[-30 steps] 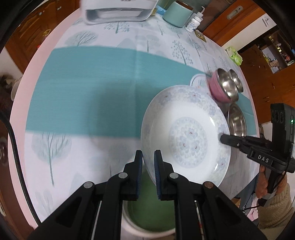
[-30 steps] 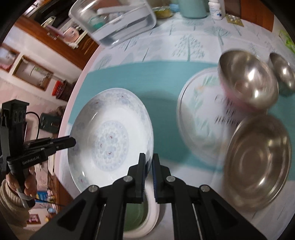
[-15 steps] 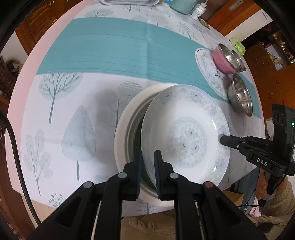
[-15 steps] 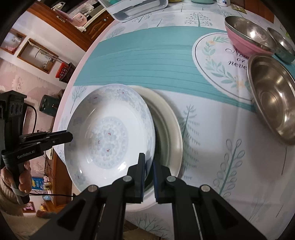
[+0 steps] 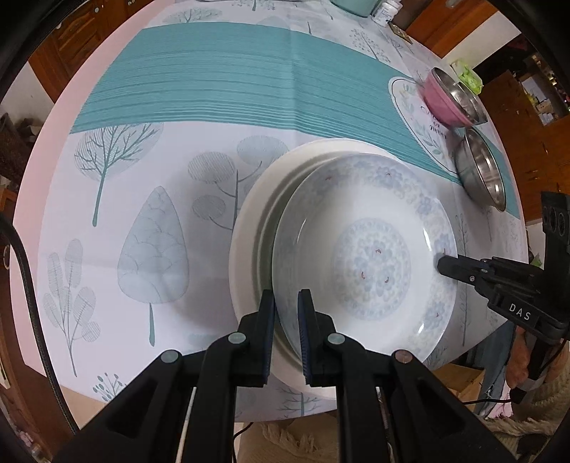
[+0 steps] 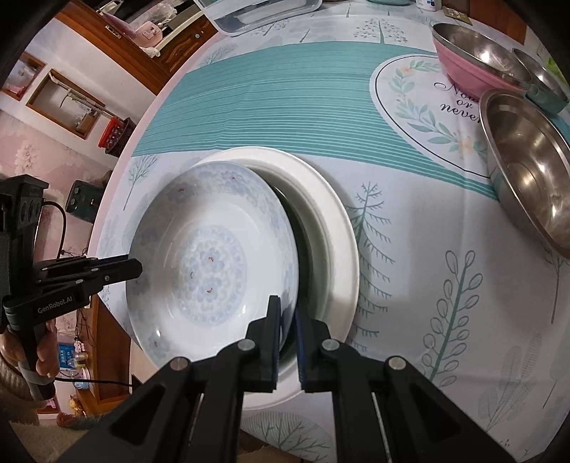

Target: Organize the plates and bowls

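A white plate with a pale blue flower pattern (image 5: 370, 263) (image 6: 210, 270) hangs tilted just over a larger plain white plate (image 5: 249, 228) (image 6: 335, 220) that lies on the tablecloth near the front edge. My left gripper (image 5: 286, 313) is shut on the patterned plate's rim at one side. My right gripper (image 6: 285, 320) is shut on the opposite rim. Each gripper also shows in the other's view, the right gripper (image 5: 441, 265) and the left gripper (image 6: 139, 267) pinching the plate's edge. The big plate's greenish inside shows only as a sliver.
A pink bowl with a steel lining (image 6: 477, 60) (image 5: 449, 99), a small steel bowl (image 6: 541, 82) and a wide steel bowl (image 6: 530, 167) (image 5: 481, 174) stand at the right on the teal runner. A clear container (image 6: 260, 14) sits at the back. A hand (image 6: 39, 352) holds the left gripper.
Both grippers carried the patterned plate toward the table's front edge and down, from above the runner to just over the big white plate. In the last half second it barely moved.
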Demonstrator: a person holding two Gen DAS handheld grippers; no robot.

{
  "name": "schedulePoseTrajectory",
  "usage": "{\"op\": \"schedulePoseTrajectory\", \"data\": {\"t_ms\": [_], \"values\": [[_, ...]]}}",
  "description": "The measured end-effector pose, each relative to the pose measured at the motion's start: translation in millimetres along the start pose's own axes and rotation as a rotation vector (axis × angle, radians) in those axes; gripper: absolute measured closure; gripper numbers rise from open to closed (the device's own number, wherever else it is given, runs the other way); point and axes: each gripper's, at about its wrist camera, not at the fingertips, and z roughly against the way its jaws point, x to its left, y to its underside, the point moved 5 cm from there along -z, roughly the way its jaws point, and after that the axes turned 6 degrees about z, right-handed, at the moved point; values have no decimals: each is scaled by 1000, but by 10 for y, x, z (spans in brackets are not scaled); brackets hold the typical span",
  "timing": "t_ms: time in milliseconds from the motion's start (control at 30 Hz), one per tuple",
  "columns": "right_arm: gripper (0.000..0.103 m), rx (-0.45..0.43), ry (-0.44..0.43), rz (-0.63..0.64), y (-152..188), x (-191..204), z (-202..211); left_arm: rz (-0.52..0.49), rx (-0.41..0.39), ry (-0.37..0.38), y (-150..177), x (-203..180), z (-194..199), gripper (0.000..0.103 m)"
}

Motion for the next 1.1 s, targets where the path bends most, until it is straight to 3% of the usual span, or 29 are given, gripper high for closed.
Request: {"op": "schedulePoseTrajectory", "data": {"t_ms": [467,633,733,900,1100], "values": [[95,5,26,4,-22,-22,-15,-44,2,-12,-13,-61,-15,93],[92,15,49,33,-10,22,-16,-39,18,-1,-14,-59,-11,89],[92,29,69,50,11,72,-23,-43,8,5,-6,-74,33,78],[91,10,59,28,11,49,44,-85,-65,-3,-28,-219,223,51],[83,-62,54,30,-15,59,270,-120,-119,-11,-58,-400,419,38]]}}
